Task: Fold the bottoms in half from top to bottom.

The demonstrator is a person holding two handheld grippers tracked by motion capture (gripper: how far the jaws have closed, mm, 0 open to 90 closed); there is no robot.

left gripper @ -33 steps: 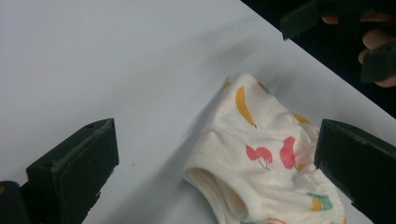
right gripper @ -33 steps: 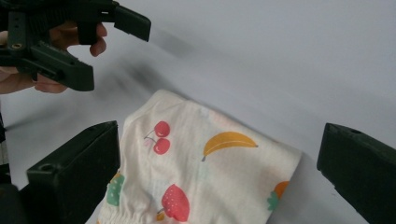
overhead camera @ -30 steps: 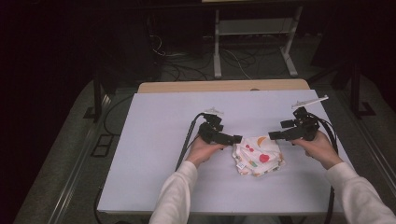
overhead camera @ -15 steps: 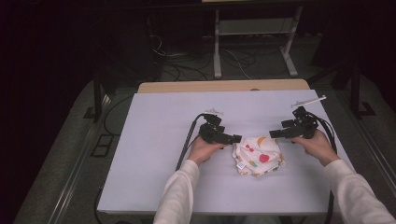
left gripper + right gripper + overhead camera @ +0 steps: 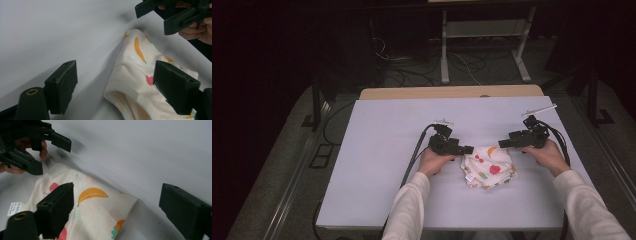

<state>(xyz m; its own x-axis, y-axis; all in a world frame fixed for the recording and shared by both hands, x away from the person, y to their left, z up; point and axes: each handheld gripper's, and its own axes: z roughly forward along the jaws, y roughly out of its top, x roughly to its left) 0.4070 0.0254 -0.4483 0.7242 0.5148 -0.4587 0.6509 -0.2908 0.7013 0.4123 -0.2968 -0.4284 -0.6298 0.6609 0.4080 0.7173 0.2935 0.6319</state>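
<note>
Black left claw [image 5: 466, 149] and right claw [image 5: 504, 143] (both closing) straddle cloth [image 5: 488, 166] corners.

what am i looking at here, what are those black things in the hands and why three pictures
A person sits at a pale table with a hand-held tool in each hand: the left gripper and the right gripper, each with two black jaws. The high view looks down from above. The other two come from cameras riding on each gripper, looking along its jaws. Between them lies a folded cloth printed with fruit. Both pairs of jaws have just been closing, a corner of the cloth between each, but nothing is gripped yet.
</note>
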